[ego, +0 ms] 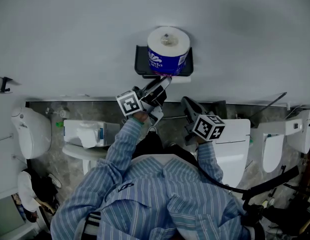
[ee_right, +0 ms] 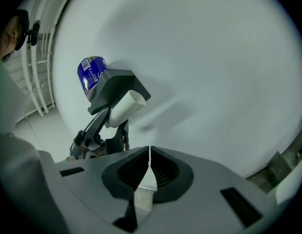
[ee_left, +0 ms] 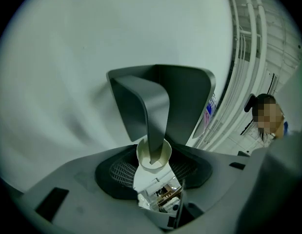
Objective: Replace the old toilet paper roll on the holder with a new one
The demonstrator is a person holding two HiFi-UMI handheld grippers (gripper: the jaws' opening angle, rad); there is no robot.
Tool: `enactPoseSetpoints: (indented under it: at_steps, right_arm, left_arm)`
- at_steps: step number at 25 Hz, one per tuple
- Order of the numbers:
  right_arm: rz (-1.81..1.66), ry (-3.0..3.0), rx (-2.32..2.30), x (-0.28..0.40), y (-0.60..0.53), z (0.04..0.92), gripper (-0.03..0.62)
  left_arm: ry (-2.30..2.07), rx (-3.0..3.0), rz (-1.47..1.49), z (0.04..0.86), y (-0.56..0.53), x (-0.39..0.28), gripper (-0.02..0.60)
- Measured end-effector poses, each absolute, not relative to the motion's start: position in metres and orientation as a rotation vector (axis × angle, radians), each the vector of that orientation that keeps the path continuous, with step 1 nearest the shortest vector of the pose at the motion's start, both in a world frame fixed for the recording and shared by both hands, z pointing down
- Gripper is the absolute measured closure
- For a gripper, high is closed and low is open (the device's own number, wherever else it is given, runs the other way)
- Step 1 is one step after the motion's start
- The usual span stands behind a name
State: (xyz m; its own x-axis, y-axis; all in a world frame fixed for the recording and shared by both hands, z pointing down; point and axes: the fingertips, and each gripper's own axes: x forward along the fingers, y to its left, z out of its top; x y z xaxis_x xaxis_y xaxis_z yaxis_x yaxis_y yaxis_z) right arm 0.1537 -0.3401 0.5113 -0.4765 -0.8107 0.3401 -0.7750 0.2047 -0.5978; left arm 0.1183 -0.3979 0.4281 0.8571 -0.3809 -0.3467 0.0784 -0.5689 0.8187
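- A dark holder (ego: pixel 142 64) is fixed on the white wall (ego: pixel 69 34), at 12 o'clock in the head view.
- The new roll (ego: pixel 167 46) stands on top of the holder. It has a blue and white wrap, and its hole faces out from the wall.
- The old tube (ee_left: pixel 164 155) is bare cardboard with no paper on it. It sits under the holder (ee_left: pixel 185 96).
- In the left gripper view, the holder's bent bar (ee_left: pixel 153 116) comes down from 12 o'clock. It goes into the open end of the old tube.
- The left tool (ego: pixel 162 84) reaches up from 6 o'clock to the underside of the holder.
- The old tube sits between the jaws of the left tool (ee_left: pixel 153 172). The dark pads (ee_left: pixel 116 172) press on both of its sides, so this tool grips the tube.
- In the right gripper view, the old tube (ee_right: pixel 125 107) is tilted. Its open end points to about 2 o'clock. The holder (ee_right: pixel 114 84) is just above it, and the new roll (ee_right: pixel 91 74) peeks out at 10 o'clock of the holder.
- The right tool (ee_right: pixel 150 167) is closed. Its jaws are together with nothing between them.
- In the head view, the right tool (ego: pixel 187 103) is at about 5 o'clock from the holder and apart from it.
- The person wears a striped shirt (ego: pixel 160 199).
- A white toilet (ego: pixel 230 144) is at 4 o'clock in the head view.
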Motion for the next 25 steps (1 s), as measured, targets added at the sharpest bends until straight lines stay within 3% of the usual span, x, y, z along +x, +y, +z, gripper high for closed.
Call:
enactPoseSetpoints:
  at_steps: [12,25]
  right_arm:
    - [-1.131,2.266,-1.694,0.195,-0.309,0.515,0.579]
    - [-1.095,2.288,-1.708,0.208,-0.309,0.507,0.579]
  left_arm:
    - [-0.07,2.097,-0.489,0.43,-0.381,0.177,0.391]
    - [-0.308,2.318,-0.375,0.435,-0.375,0.149,0.391]
